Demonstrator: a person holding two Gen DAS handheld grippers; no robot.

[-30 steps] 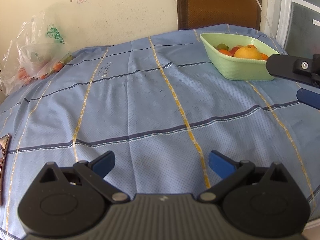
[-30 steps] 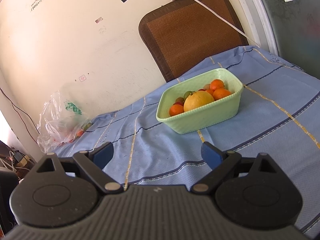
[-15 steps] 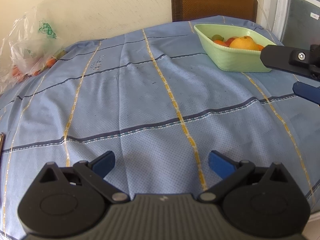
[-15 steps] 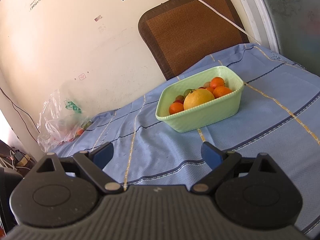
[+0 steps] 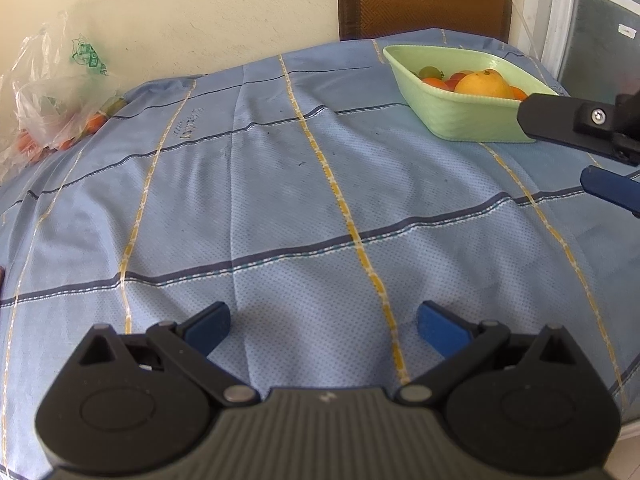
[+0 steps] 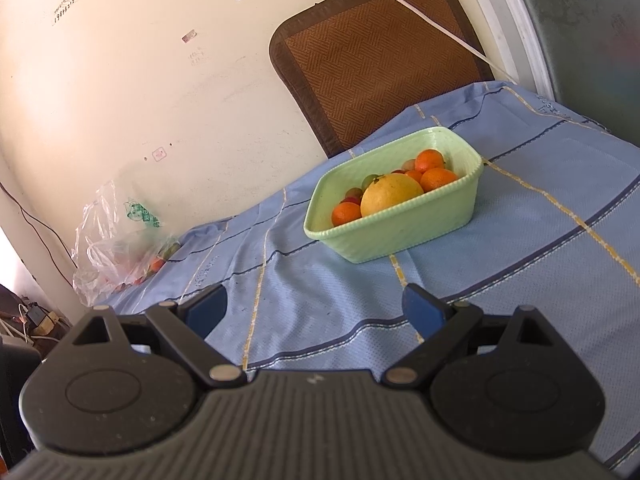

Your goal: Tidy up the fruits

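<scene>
While both sets of jaws gape empty, green basket (image 6: 394,216) of fruit sits upper centre of right wrist view, dead ahead of right gripper (image 6: 316,312) (nearer one); left gripper (image 5: 324,326) faces bare cloth.

My left gripper (image 5: 323,322): a charcoal ribbed housing with a small pale mark at its top edge, two rounded black link plates each with a triangular cut-out and a shallow round recess, silver pivot pins, and blue pads (image 5: 210,326) on the fingertips. My right gripper (image 6: 315,312) has the same build, its black plates flecked with dust; from the left wrist its black finger shows one silver screw.
</scene>
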